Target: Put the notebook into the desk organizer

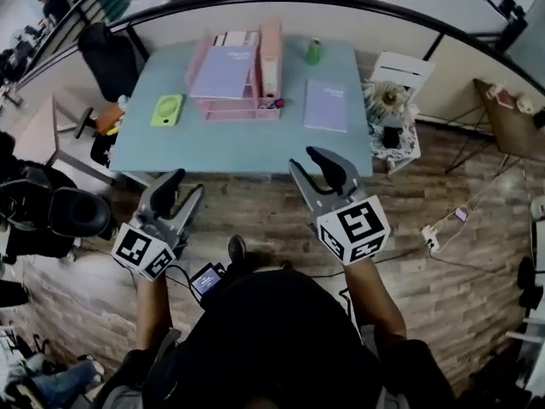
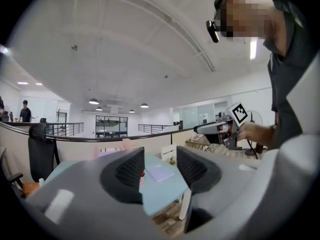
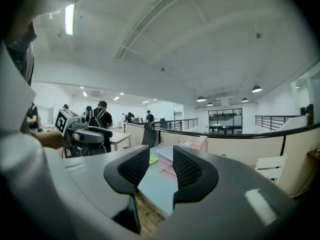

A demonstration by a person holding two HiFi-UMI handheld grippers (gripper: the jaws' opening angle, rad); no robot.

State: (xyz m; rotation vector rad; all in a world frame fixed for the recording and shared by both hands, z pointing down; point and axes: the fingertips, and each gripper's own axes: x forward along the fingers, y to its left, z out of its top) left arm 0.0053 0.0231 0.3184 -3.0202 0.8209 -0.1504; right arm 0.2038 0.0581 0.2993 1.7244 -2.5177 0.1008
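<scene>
A lavender notebook (image 1: 326, 105) lies flat on the right part of the light blue table (image 1: 247, 143). The pink desk organizer (image 1: 247, 79) stands at the table's back middle, with another lavender book on its top tray. Both grippers hover over the wooden floor, short of the table's near edge. My left gripper (image 1: 183, 190) is open with nothing between its fingers. My right gripper (image 1: 305, 162) is open and holds nothing too. In the left gripper view the notebook (image 2: 159, 172) shows far off between the jaws. In the right gripper view the organizer (image 3: 200, 143) lies ahead.
A green flat object (image 1: 167, 110) lies on the table's left and a green bottle (image 1: 313, 52) stands behind the notebook. A white side table (image 1: 393, 100) with clutter is right of the table. A black chair (image 1: 109, 54) stands at the back left, and cables cross the floor.
</scene>
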